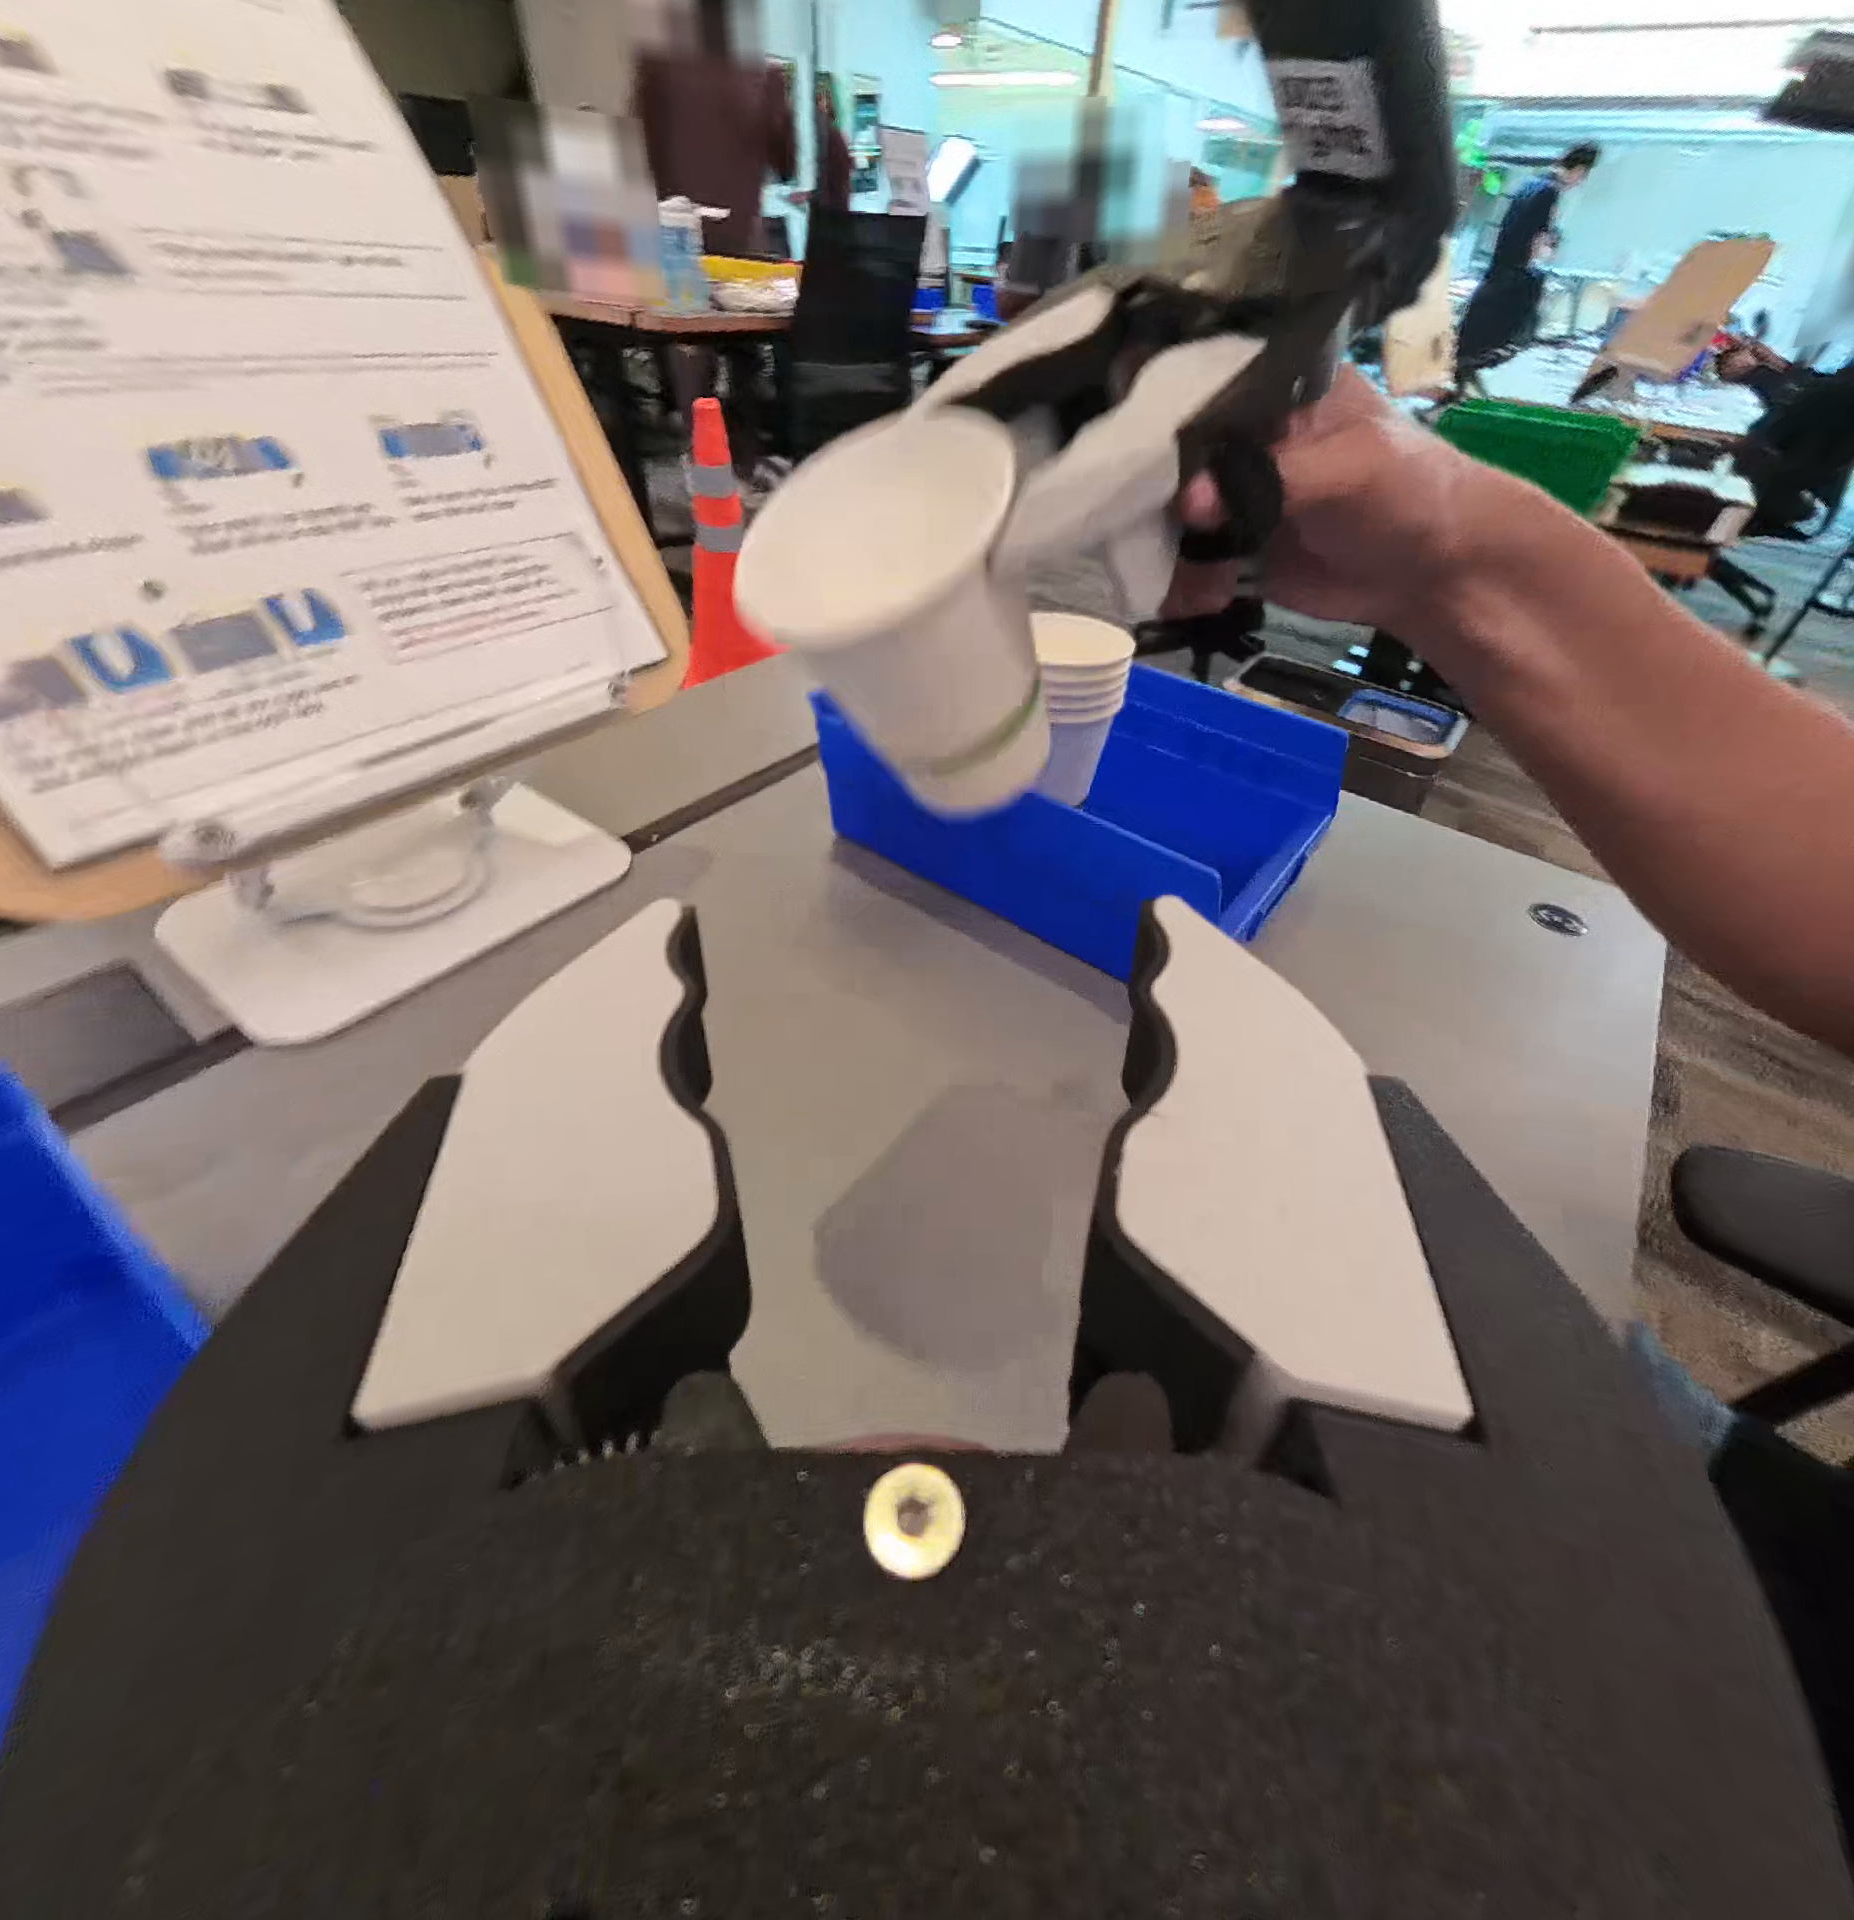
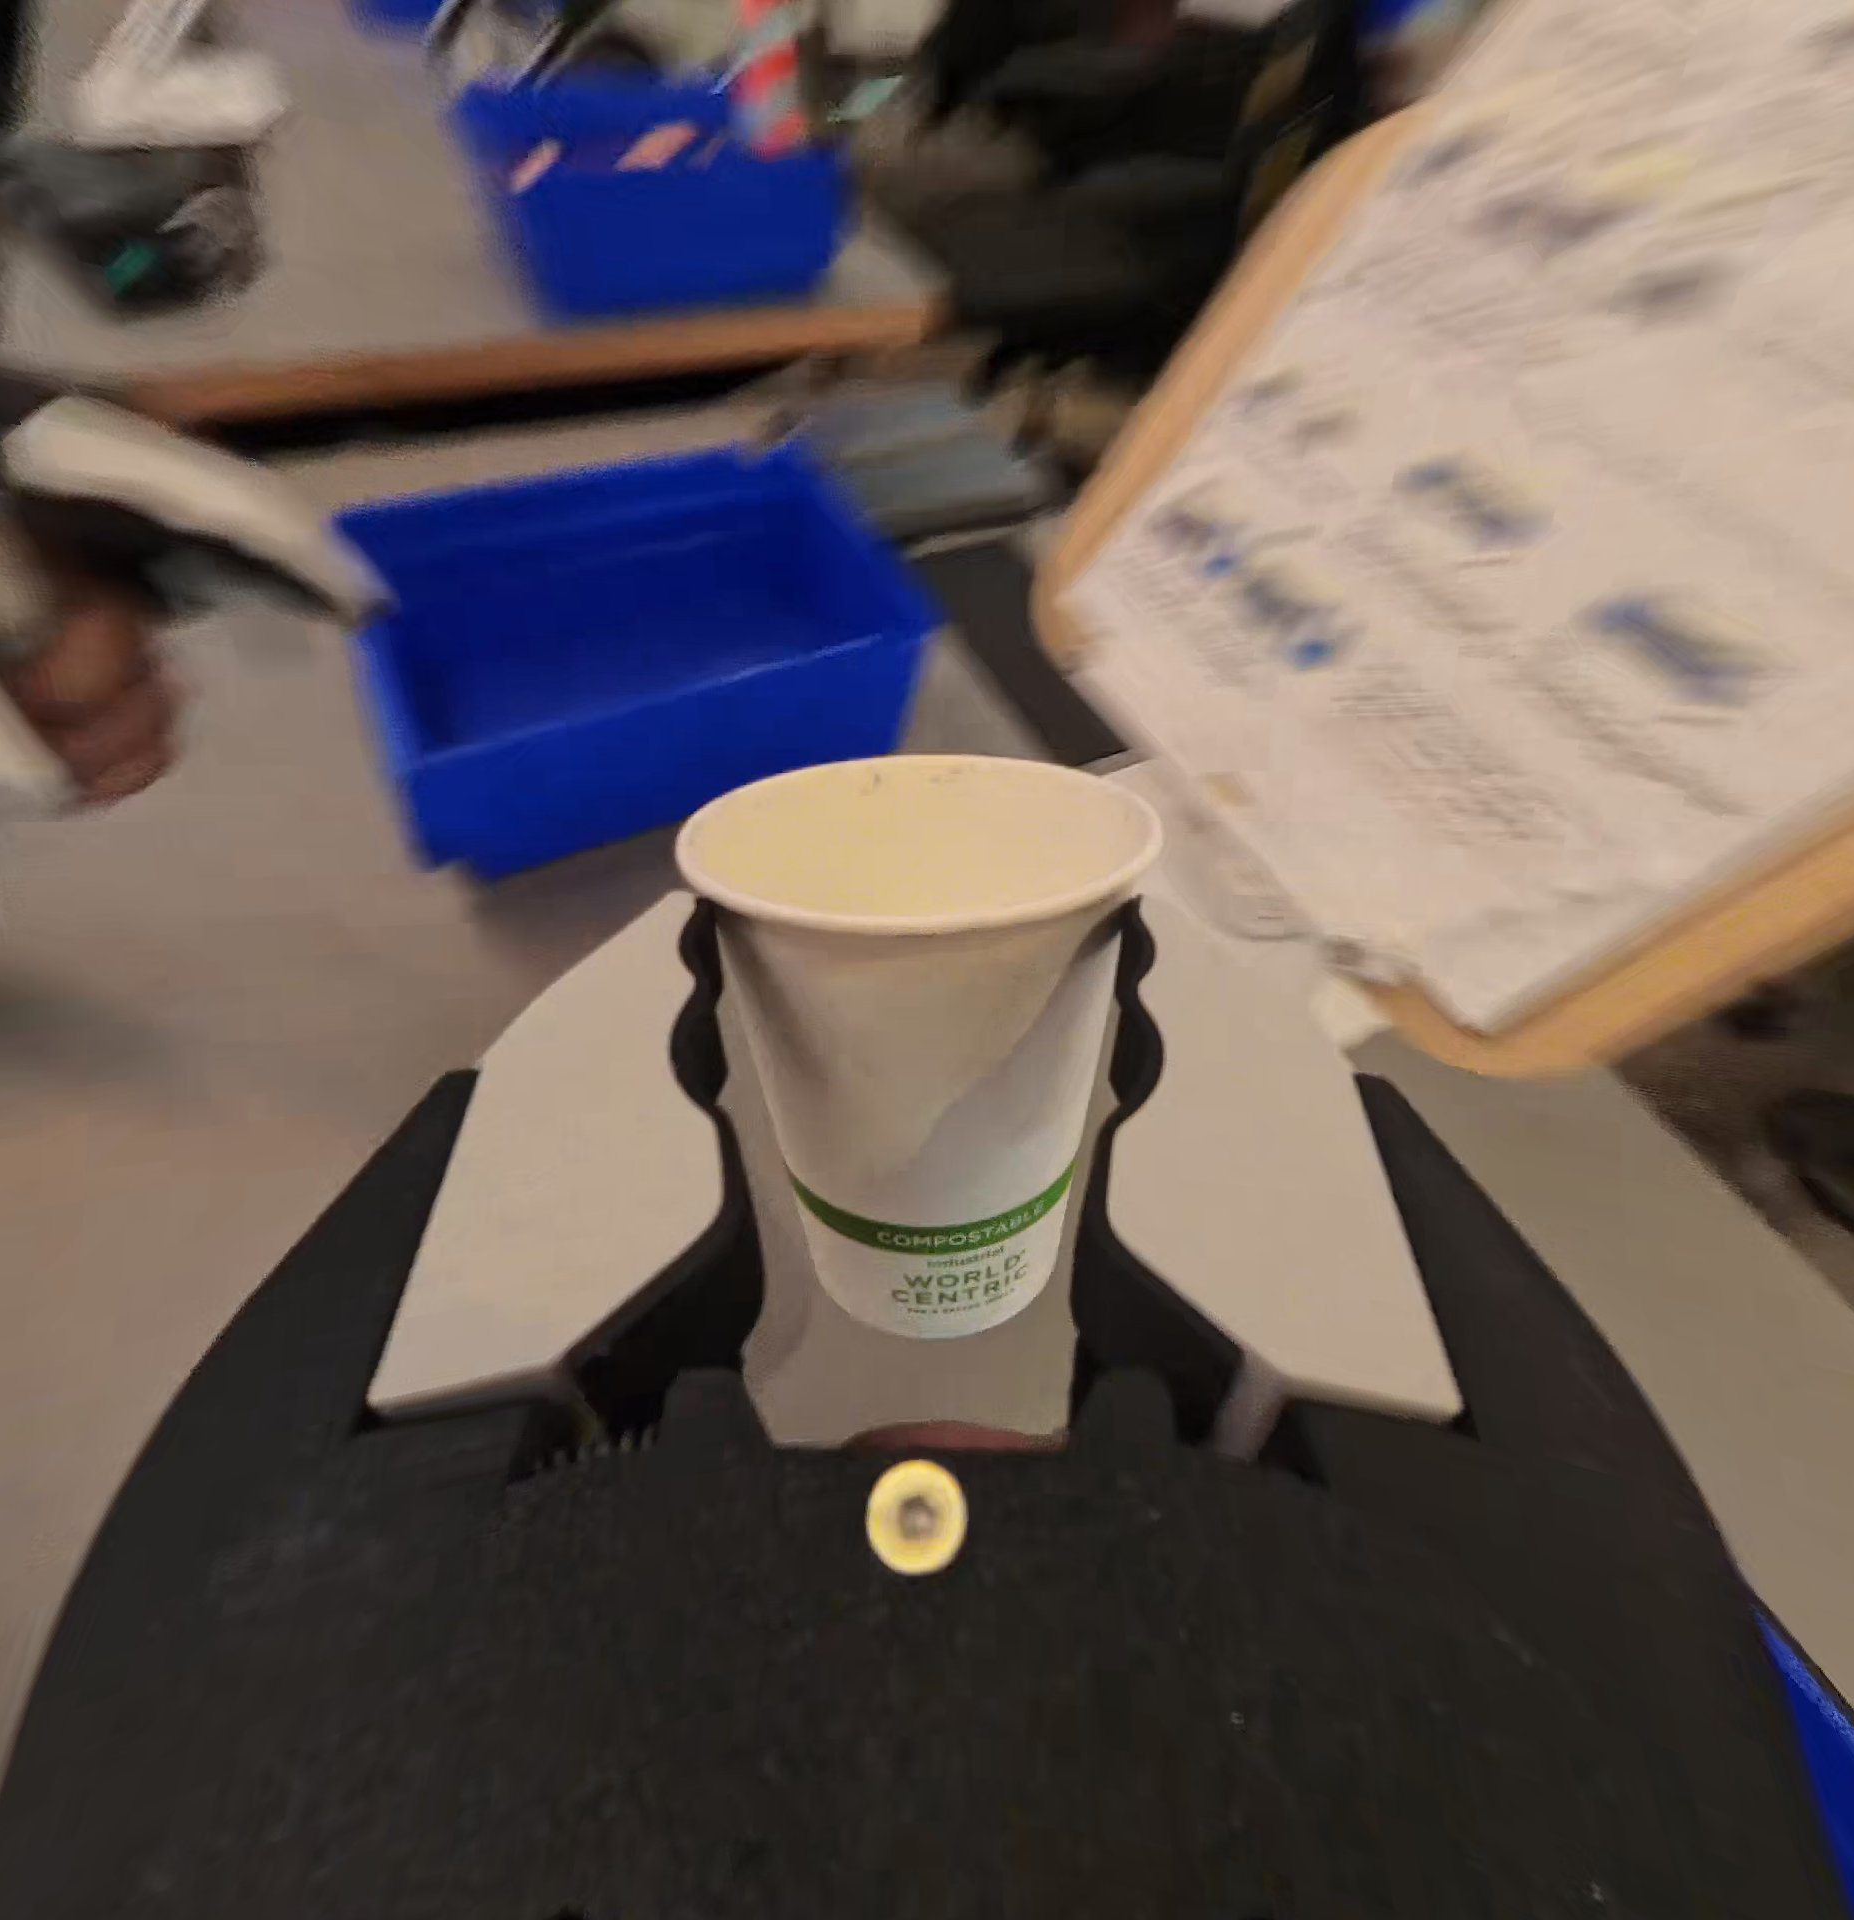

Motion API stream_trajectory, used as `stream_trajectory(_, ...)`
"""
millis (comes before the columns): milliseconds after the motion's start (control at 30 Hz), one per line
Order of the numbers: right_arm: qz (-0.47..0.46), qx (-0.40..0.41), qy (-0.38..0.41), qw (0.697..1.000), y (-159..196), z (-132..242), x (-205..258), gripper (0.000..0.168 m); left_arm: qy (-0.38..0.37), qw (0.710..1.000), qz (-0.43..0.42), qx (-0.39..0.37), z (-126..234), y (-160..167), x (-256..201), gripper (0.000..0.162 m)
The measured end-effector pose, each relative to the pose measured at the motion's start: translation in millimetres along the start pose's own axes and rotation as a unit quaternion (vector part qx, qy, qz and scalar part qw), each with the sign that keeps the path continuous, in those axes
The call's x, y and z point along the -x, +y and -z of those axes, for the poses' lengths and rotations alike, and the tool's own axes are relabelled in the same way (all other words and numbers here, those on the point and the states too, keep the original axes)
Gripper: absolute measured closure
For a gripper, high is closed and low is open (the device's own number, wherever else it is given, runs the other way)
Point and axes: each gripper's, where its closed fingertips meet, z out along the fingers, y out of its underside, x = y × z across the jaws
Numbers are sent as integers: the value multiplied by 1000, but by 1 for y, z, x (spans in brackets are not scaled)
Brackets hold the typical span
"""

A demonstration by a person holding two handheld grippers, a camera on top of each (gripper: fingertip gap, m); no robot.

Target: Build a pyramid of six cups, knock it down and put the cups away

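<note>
Right now the right gripper has its fingers pressed against the sides of a white paper cup with a green band near its base, gripping it just under the rim. From the left wrist view that same cup hangs in the air, tilted with its mouth toward the camera, above the near corner of a blue bin on the grey table. A person's hand grips the right gripper's handle behind it.

Inside the bin stands a nested stack of cups, mouths up, partly hidden by the held cup.

The left gripper sits low over the table with its fingers spread wide and nothing between them; only bare tabletop and a shadow show in the gap.

To the left, an instruction sheet on a wooden board leans on a white stand. Another blue bin sits on the table in the right wrist view, apparently empty, though the picture is blurred. An orange cone stands on the floor beyond.
</note>
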Motion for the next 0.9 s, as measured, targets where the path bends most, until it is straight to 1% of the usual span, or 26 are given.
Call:
stream_trajectory(33, -16, -38, 61, 997, -1, 20, -26, 96, -9, 1000, 18, 0, 9, 10, -3, 86)
stream_trajectory(67, -31, -77, 129, 988, 0, 43, -54, 96, -15, 999, 35, 2, 17, 25, -7, 88)
stream_trajectory(100, -41, -112, 187, 975, 4, 66, -77, 96, -17, 999, 48, 5, 24, 43, -13, 89)
stream_trajectory(167, -67, -154, 280, 945, 25, 105, -114, 95, -27, 997, 68, 7, 35, 82, -23, 94)
stream_trajectory(233, -89, -171, 333, 923, 52, 128, -133, 95, -29, 995, 88, 28, 39, 114, -32, 94)
stream_trajectory(300, -102, -185, 367, 906, 72, 141, -141, 95, -6, 993, 108, 51, 38, 131, -43, 94)
stream_trajectory(400, -115, -191, 399, 889, 98, 147, -145, 95, 16, 992, 113, 57, 32, 134, -50, 94)
stream_trajectory(500, -127, -195, 405, 884, 114, 146, -147, 97, 26, 992, 101, 71, 28, 140, -55, 93)
stream_trajectory(733, -159, -163, 397, 889, 142, 133, -157, 98, 41, 992, 76, 93, 23, 149, -66, 93)
stream_trajectory(900, -186, -133, 385, 894, 162, 122, -152, 97, 40, 991, 62, 112, 21, 158, -67, 93)
